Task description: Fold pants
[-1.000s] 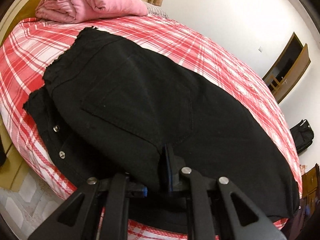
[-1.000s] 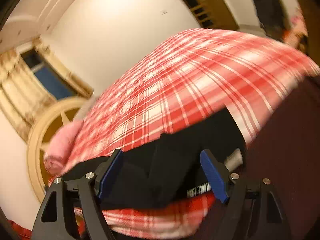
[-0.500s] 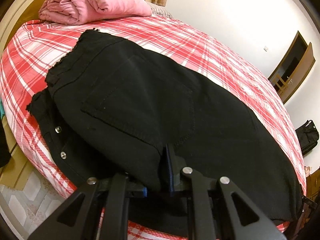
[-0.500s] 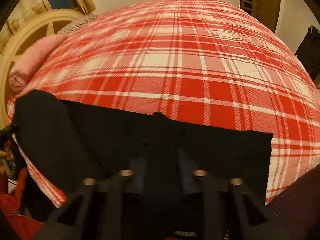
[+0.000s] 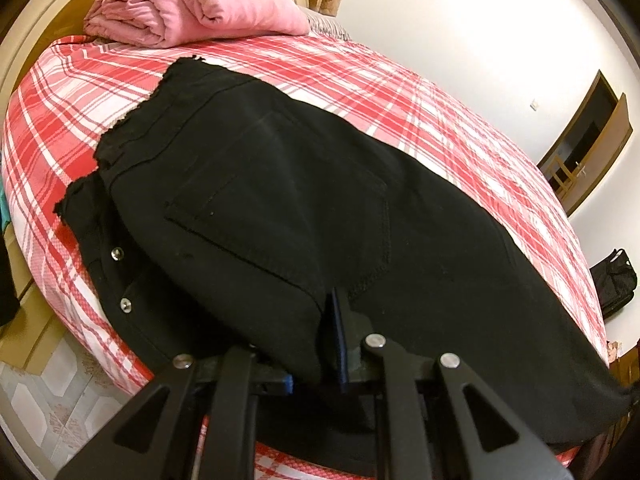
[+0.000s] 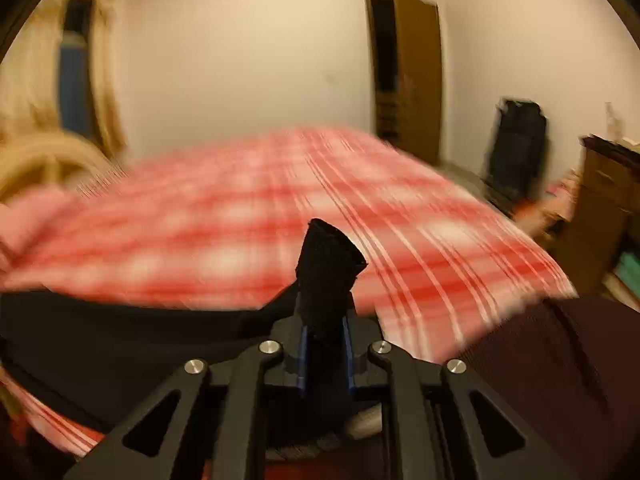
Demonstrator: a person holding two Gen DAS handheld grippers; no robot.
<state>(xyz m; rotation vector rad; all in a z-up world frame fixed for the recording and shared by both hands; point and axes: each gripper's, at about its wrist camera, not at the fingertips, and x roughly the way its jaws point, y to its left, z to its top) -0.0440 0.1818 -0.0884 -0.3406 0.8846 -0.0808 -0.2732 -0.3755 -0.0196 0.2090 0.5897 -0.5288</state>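
Between the blue pads of the right gripper (image 6: 325, 354), a bunched end of the black pants (image 5: 320, 216) is pinched; these jaws were just moving. Left gripper (image 5: 312, 344) clamps the near edge. Pants lie lengthwise across the plaid bed (image 5: 440, 112), waistband toward the pink blanket (image 5: 192, 4).

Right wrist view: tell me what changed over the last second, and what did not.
The right claw stood open around a bunch of the black pants a second ago; its jaws have just closed, and it now pinches the fabric, which sticks up between its pads. The view behind it has swung and blurred, so that hand is moving. The left claw stayed clamped on the pants' near edge, and the pink blanket has not moved on the bed.
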